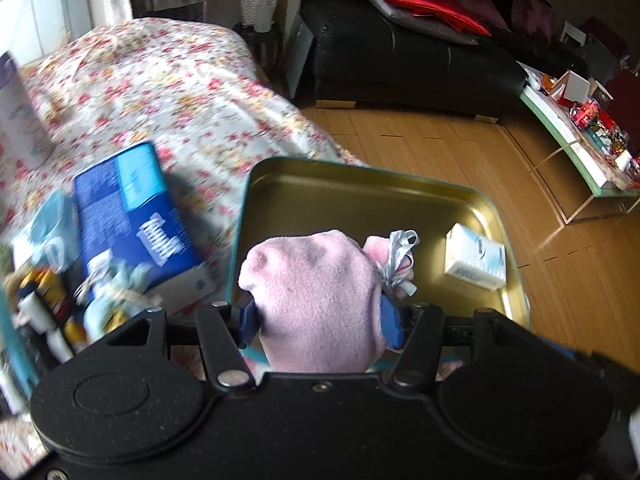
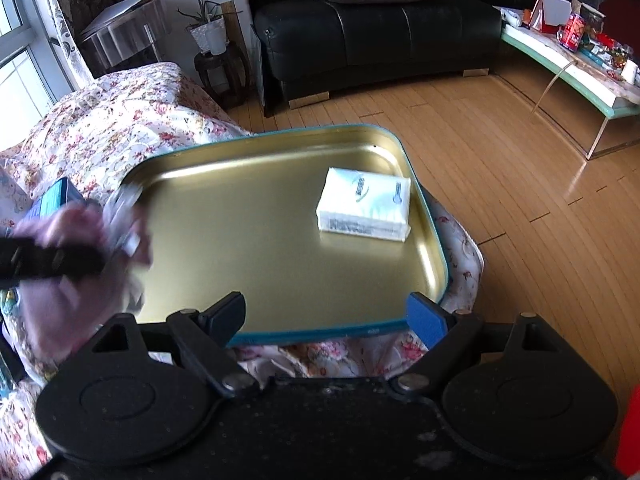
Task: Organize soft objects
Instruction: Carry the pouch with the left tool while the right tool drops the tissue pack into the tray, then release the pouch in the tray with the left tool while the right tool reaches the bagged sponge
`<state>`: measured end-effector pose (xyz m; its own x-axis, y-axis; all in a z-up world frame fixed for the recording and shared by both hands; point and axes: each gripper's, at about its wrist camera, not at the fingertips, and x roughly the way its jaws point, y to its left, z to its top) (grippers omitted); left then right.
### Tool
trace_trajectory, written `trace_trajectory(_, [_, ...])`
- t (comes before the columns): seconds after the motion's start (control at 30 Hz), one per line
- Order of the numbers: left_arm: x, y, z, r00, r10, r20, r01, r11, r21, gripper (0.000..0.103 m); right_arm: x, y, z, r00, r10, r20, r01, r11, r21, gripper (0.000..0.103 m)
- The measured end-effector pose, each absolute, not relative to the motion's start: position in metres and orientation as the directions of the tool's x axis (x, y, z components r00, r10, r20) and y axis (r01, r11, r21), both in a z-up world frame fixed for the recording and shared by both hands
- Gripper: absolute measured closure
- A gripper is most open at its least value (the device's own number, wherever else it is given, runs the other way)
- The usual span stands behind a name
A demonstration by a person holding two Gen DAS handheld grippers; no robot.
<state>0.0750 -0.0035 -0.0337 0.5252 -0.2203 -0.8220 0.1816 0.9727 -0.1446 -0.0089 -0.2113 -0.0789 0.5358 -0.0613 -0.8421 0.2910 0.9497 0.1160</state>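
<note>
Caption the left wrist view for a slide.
Left gripper carries a pink plush pouch over the gold tray.

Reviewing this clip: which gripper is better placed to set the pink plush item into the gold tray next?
Left. The left gripper is already shut on the pink plush item, held at the gold tray edge. The right gripper is open and holds nothing, near the tray's front rim.

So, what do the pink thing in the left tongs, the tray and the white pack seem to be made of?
Pink thing, held in the left tongs: likely fleece or plush, with a fuzzy matte nap.
Tray: seems to be metal, gold and glossy inside with reflections, its rim painted teal.
White pack: probably paper tissues in thin plastic film, slightly shiny and printed.
</note>
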Motion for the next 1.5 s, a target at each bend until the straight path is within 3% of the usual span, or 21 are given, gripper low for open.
trace_trajectory(0.23, [0.087,-0.019,-0.030,0.550,-0.224,-0.805,0.203,0.970,-0.131,0.040,-0.012,-0.214,-0.084,0.520,-0.059,-0.852,0.298,0.948,0.115,0.015])
trace_trajectory(0.3, [0.089,-0.020,-0.028,0.558,-0.226,-0.798,0.198,0.971,-0.136,0.031,-0.013,-0.214,-0.085,0.517,-0.057,-0.854,0.299,0.947,0.118,0.014])
trace_trajectory(0.63, [0.080,-0.007,-0.022,0.581,-0.191,-0.791,0.166,0.979,-0.115,0.030,-0.015,-0.205,-0.082,0.519,-0.038,-0.854,0.277,0.953,0.125,0.013])
trace_trajectory(0.77, [0.067,0.003,-0.017,0.603,-0.171,-0.779,0.151,0.984,-0.099,0.020,-0.018,-0.198,-0.078,0.519,-0.029,-0.854,0.256,0.959,0.123,0.011])
trace_trajectory(0.87, [0.054,0.014,-0.012,0.620,-0.152,-0.770,0.135,0.987,-0.087,0.019,-0.022,-0.189,-0.072,0.525,-0.026,-0.851,0.226,0.968,0.110,0.011])
trace_trajectory(1.03, [0.032,0.043,-0.010,0.628,-0.118,-0.769,0.080,0.993,-0.088,0.018,-0.030,-0.170,-0.064,0.529,0.018,-0.848,0.165,0.978,0.124,0.005])
trace_trajectory(1.13, [0.017,0.065,-0.012,0.634,-0.079,-0.769,0.029,0.996,-0.078,0.007,-0.036,-0.151,-0.060,0.529,0.049,-0.847,0.109,0.986,0.125,0.002])
trace_trajectory(1.33, [-0.015,0.116,-0.018,0.627,-0.012,-0.779,-0.087,0.992,-0.086,0.007,-0.045,-0.094,-0.056,0.482,0.063,-0.874,-0.055,0.998,0.041,0.001])
trace_trajectory(1.5, [-0.038,0.155,-0.017,0.622,0.078,-0.779,-0.177,0.983,-0.043,0.007,-0.058,-0.055,-0.047,0.491,0.145,-0.859,-0.184,0.981,0.060,0.001])
